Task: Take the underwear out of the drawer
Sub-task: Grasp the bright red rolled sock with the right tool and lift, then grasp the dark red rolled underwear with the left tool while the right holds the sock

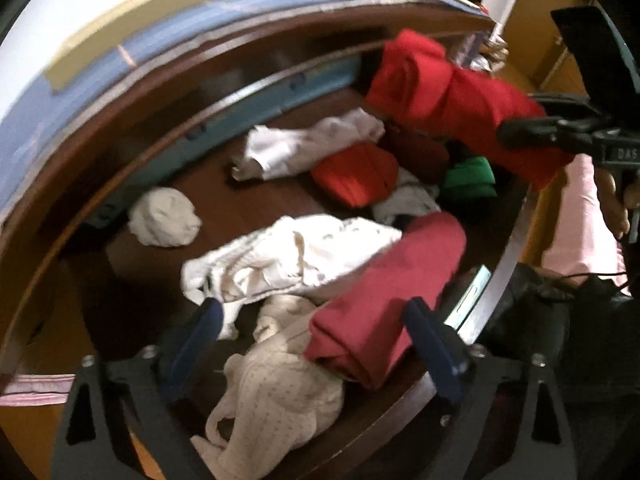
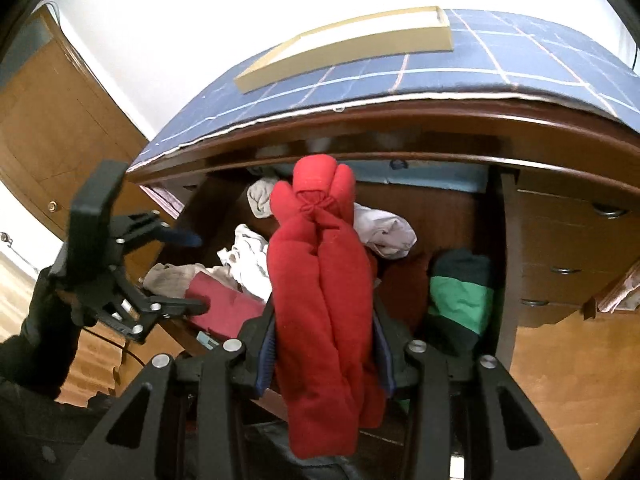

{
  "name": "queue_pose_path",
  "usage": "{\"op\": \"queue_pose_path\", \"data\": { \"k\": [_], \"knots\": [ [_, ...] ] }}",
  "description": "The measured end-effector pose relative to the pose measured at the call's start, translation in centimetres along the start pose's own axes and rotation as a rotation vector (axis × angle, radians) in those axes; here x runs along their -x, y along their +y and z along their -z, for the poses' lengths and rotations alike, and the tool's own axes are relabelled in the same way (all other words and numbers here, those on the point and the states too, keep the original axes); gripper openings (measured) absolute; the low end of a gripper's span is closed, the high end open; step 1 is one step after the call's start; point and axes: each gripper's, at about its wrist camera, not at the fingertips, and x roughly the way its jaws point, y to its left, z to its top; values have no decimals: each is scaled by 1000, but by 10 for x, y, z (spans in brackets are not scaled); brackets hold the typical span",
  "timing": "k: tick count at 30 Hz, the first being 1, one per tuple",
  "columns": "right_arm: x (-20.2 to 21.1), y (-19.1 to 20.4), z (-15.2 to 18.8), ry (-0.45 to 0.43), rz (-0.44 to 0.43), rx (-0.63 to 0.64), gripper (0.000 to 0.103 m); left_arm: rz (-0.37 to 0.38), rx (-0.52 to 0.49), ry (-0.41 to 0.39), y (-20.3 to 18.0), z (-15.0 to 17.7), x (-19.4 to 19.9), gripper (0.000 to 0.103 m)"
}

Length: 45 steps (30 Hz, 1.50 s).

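Red roll (image 2: 320, 300), green-black bundle (image 2: 460, 300), maroon fold (image 1: 384, 300), blue checked cloth (image 2: 500, 64), brown drawer (image 1: 256, 204).

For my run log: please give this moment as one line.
right hand-held gripper: shut on red roll | left hand-held gripper: open over drawer

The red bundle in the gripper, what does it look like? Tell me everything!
The red bundle is soft, thick cloth, rolled and folded into long puffy lobes gathered at a puckered knot near its far end. The right gripper is shut on its middle and holds it up above the open drawer, sticking out forward. Only the gripper touches it.
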Motion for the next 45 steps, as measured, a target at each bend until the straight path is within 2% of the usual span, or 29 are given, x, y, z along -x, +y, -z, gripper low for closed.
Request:
{"op": "queue_pose_path", "data": {
  "k": [3,5,7,9,13,14,16,20,26,31,33,35,37,39,40,41,45],
  "knots": [
    [8,-1,0,-11,-17,-7,43,81,-3,53,4,-7,-16,85],
    [9,1,-2,-12,-19,-6,43,127,-49,79,-4,-9,-21,83],
    [9,3,-3,-15,-11,-7,43,138,-99,94,-11,-9,-23,79],
    [11,3,-5,-18,-9,-13,43,155,-95,113,-10,-12,-28,78],
    [14,-1,-7,-38,2,-32,43,185,-93,172,-15,-8,-43,37],
    [14,-3,-7,-41,2,-44,43,174,-101,167,-20,-6,-45,32],
    [16,-6,-7,-43,2,-61,43,168,-94,151,-23,-5,-45,28],
    [17,-10,-7,-56,3,-93,43,153,-14,82,-14,2,-33,24],
    [19,-15,-6,-81,-15,-125,43,114,151,-90,22,18,15,23],
    [11,-12,-3,-67,-26,-134,43,102,231,-147,38,31,31,23],
    [4,-10,-2,-45,-39,-131,43,70,197,-141,32,29,30,24],
    [-1,-6,-2,-30,-38,-121,43,58,142,-110,26,29,26,35],
    [-5,-4,-2,-20,-32,-110,43,28,80,-85,19,28,27,40],
    [-7,-2,-3,-18,-32,-103,43,-23,10,-82,11,25,32,54],
    [-7,-2,-3,-17,-35,-102,43,-35,-12,-86,12,24,34,65],
    [-8,-2,-4,-16,-36,-101,43,-45,-46,-93,8,20,36,68],
    [-5,0,-4,-21,-35,-93,43,-38,-147,-81,-5,9,29,68]
  ]
}}
